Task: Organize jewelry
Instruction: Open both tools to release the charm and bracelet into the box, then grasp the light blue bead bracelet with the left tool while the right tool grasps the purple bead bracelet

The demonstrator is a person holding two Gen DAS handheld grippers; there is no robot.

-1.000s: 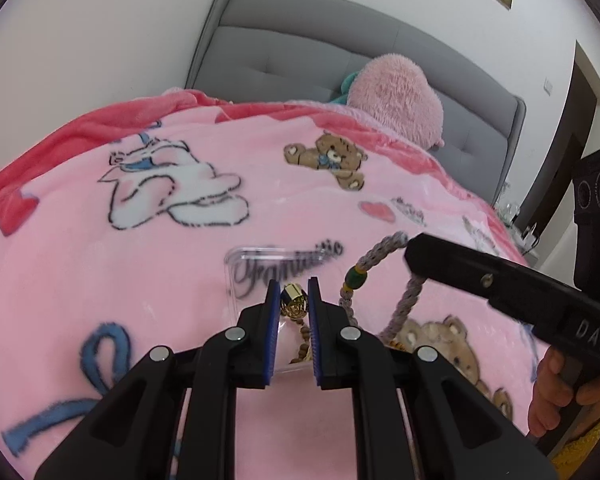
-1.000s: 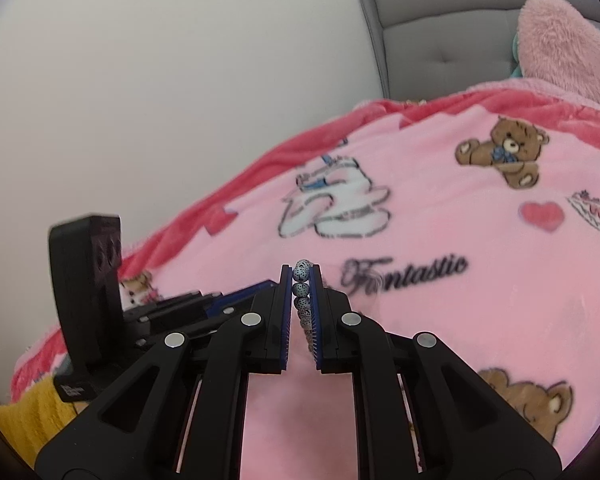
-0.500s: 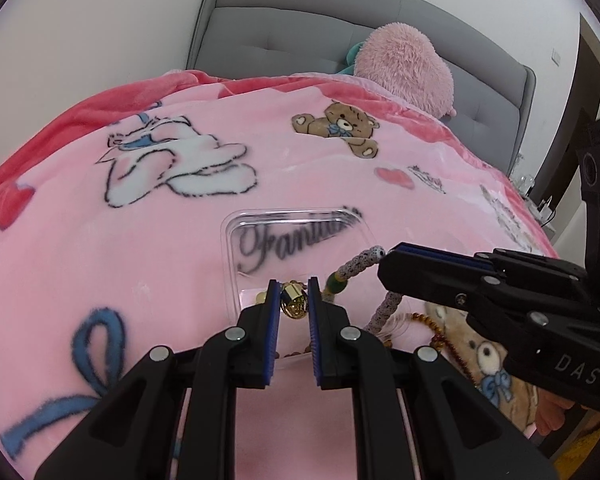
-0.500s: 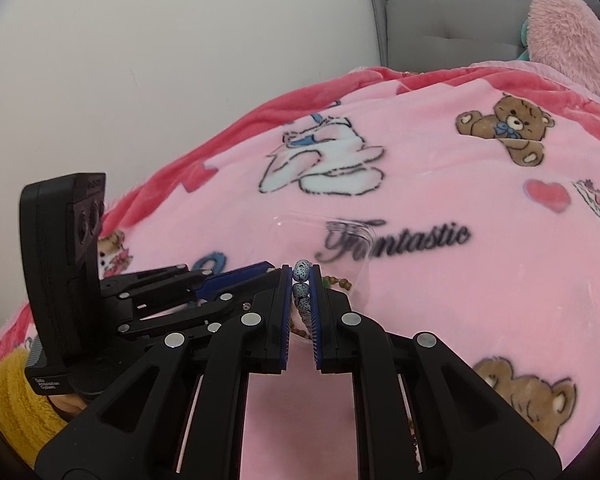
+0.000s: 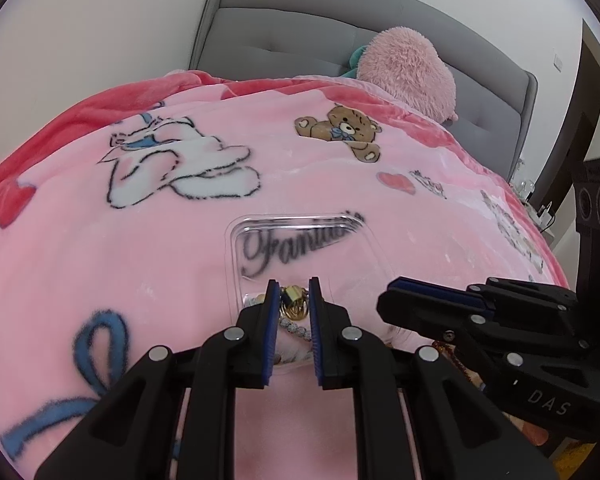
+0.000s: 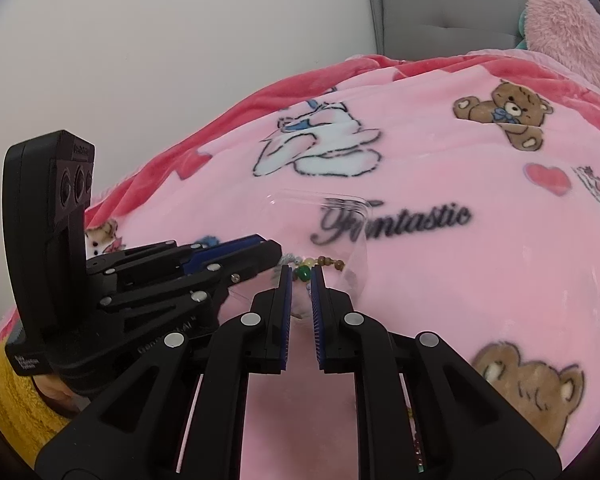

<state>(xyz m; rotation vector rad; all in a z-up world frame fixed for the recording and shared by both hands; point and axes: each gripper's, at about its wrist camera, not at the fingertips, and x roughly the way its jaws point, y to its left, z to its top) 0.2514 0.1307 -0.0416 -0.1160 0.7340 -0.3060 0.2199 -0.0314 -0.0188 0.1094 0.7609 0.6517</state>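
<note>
A clear plastic tray [image 5: 300,236] lies on the pink blanket. My left gripper [image 5: 294,294] hangs over the tray's near edge. Its jaws are opening, and a gold pendant [image 5: 294,304] still sits pressed between the pads. A sparkly chain [image 5: 296,326] trails below the pendant into the tray. My right gripper [image 6: 301,278] is low at the tray [image 6: 320,216] and its jaws are opening. A green bead [image 6: 302,274] of the beaded bracelet [image 6: 332,262] shows between its tips, and the rest of the strand lies in the tray. Each gripper shows in the other's view, the right gripper [image 5: 412,304] and the left gripper [image 6: 256,254].
The pink blanket [image 5: 100,280] with bear and cat prints covers the bed. A fluffy pink cushion [image 5: 404,68] leans on the grey headboard [image 5: 292,28]. A hand in a yellow sleeve [image 6: 12,400] holds the left gripper. A white wall runs along the left.
Both grippers have come down to the tray. The grey bead strand that was clamped in the right jaws is gone from between them; only a green bead shows at the tips.
</note>
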